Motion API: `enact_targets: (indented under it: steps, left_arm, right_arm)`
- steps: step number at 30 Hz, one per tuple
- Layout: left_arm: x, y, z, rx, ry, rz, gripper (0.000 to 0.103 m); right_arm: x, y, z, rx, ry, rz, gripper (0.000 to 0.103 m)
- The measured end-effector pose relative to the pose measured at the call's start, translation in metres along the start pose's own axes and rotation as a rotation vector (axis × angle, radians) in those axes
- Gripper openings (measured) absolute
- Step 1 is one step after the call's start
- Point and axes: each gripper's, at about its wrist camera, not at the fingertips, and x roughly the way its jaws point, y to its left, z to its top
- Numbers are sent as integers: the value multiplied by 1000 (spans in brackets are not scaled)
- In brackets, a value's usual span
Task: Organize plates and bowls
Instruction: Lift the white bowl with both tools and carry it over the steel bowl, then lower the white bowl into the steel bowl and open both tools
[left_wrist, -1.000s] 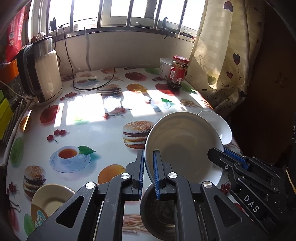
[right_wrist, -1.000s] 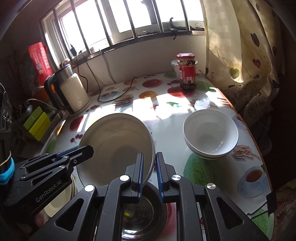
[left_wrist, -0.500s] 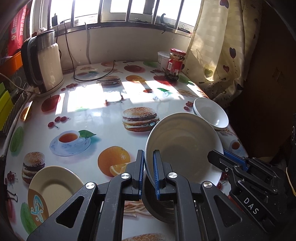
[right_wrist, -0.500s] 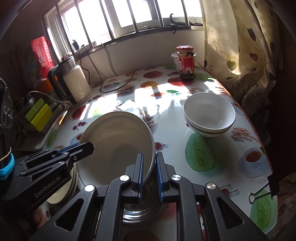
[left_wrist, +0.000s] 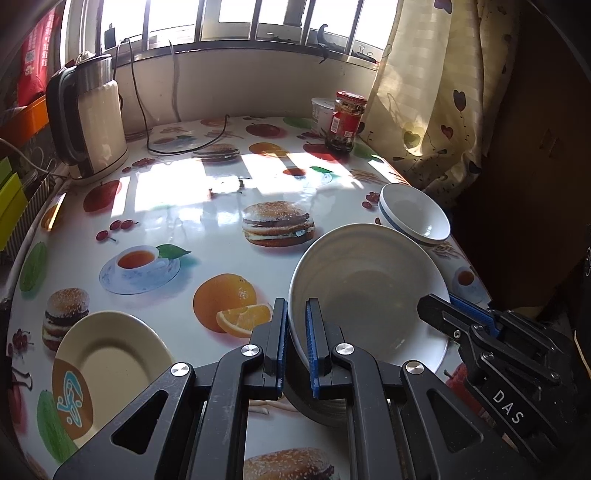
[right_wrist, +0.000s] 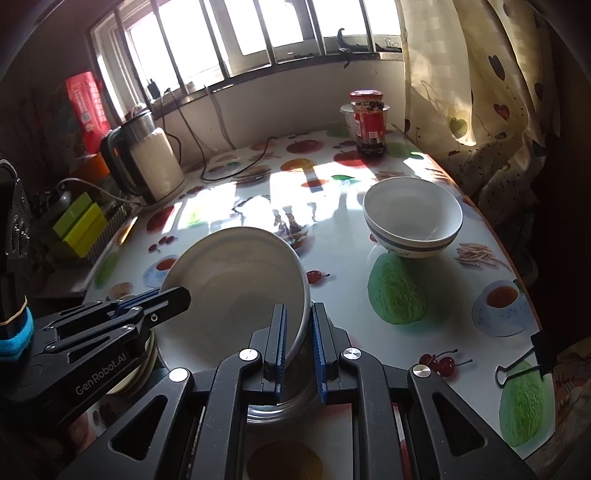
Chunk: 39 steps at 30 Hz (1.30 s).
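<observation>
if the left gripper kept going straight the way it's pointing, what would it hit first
The left gripper is clamped on the white plate's rim, so the plate leads. Beyond it lies probably the patterned tabletop, near the stacked white bowls; depth is unclear.

The white plate (left_wrist: 365, 284) — clamped by both tongs — has drawn back from the window, nearer the cream plate (left_wrist: 110, 365).

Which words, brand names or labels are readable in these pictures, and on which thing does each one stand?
"DAS": on the right tongs, seen from the left camera.
"GenRobot.AI": on the left tongs, seen from the right camera.
Red label of the jar: print too small to read.
Red package by the window: characters too blurred to read.
Blue sign on the beige plate: a design, not readable as a word.
</observation>
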Motion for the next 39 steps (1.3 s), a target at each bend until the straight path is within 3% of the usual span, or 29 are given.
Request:
enact_targets:
  steps: [39]
  left_arm:
    - [19, -3, -23, 0, 88, 6, 10]
  right_arm:
    - [16, -8, -23, 44, 77, -2, 16]
